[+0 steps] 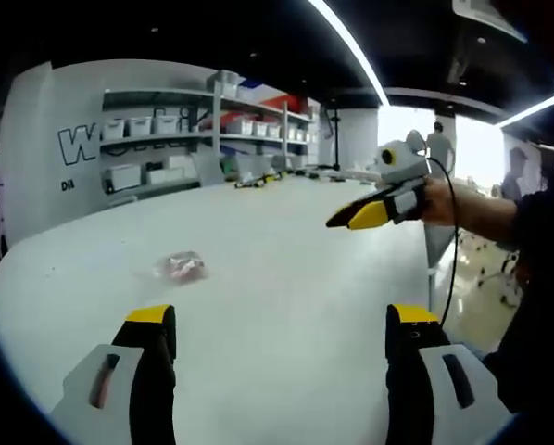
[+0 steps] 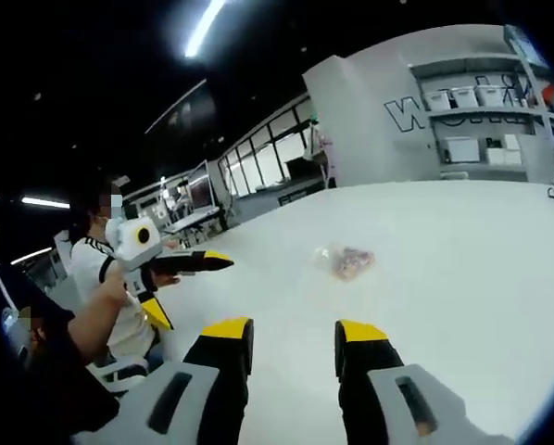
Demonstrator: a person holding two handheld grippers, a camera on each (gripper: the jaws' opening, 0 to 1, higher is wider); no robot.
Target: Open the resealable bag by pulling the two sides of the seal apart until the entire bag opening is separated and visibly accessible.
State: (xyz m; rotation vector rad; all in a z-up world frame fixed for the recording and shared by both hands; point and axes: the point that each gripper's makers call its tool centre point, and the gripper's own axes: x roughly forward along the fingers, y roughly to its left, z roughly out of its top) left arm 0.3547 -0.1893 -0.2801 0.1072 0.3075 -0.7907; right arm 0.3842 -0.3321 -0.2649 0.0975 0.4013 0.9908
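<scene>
A small clear resealable bag [image 1: 182, 267] with reddish contents lies flat on the white table [image 1: 295, 250], apart from both grippers. My left gripper [image 1: 282, 320] hovers short of it, jaws wide open and empty, with the bag ahead and to the left. The right gripper [image 1: 351, 217] reaches in from the right above the table, held by a hand. In the right gripper view the bag [image 2: 345, 261] lies ahead, slightly right of my right gripper [image 2: 294, 332], whose jaws stand apart with nothing between them. The left gripper [image 2: 203, 262] shows side-on at the left.
Shelves with white bins [image 1: 166, 130] stand against the wall behind the table. The table's edge [image 1: 430, 269] runs on the right, with floor and chairs beyond. A seated person [image 2: 96, 264] is at the left, behind the held gripper. Desks [image 2: 198, 218] stand further back.
</scene>
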